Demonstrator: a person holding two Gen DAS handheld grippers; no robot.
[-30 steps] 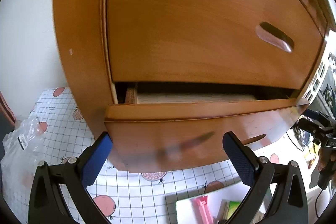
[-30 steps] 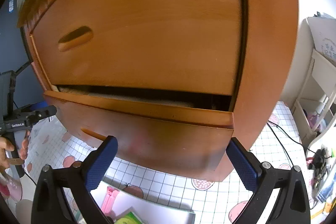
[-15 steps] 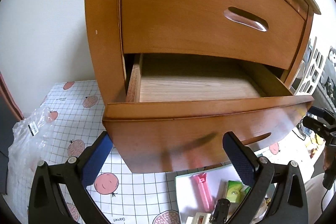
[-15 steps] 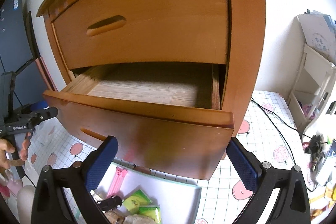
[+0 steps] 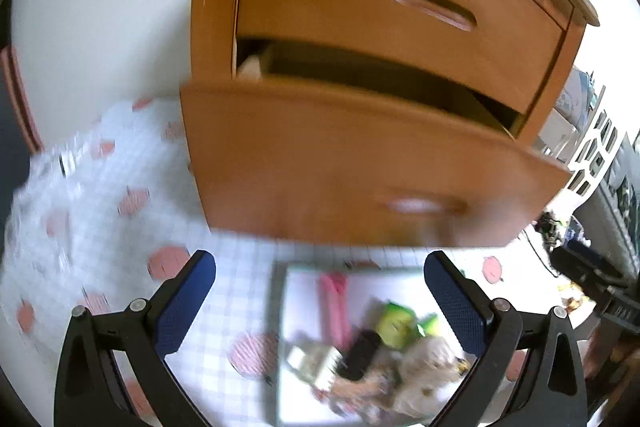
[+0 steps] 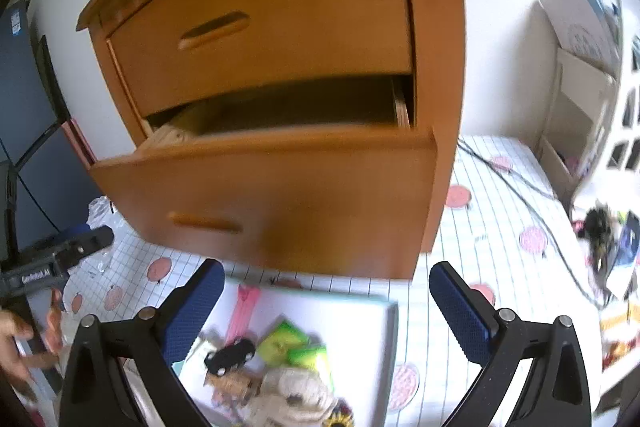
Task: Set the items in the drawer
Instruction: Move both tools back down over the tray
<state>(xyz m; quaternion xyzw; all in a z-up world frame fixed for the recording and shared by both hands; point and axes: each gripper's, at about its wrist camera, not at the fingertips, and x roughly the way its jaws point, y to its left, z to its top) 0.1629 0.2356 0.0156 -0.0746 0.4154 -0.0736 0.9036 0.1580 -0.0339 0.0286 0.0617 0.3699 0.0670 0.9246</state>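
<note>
The cabinet (image 6: 436,27) and its open drawer (image 6: 280,195) were orange-brown wood. Below the drawer, the tabletop (image 6: 500,267) wore a white grid cloth with pink round fruit prints, and a white tray (image 6: 360,319) held a pink strip (image 6: 242,307), green packets (image 6: 294,345) and a black toy car (image 6: 230,353). Both tools had blue pads (image 6: 460,311) on black arms.

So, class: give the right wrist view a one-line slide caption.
Open right gripper hovers over a tray of small items, facing the open lower drawer.

Left wrist view: looking from the left, facing down on the cabinet (image 5: 384,67) and tray (image 5: 304,291), near.
Right wrist view: looking from the right, same way.
Shared: open drawer (image 6: 272,203), tray, tablecloth (image 6: 496,267).
</note>
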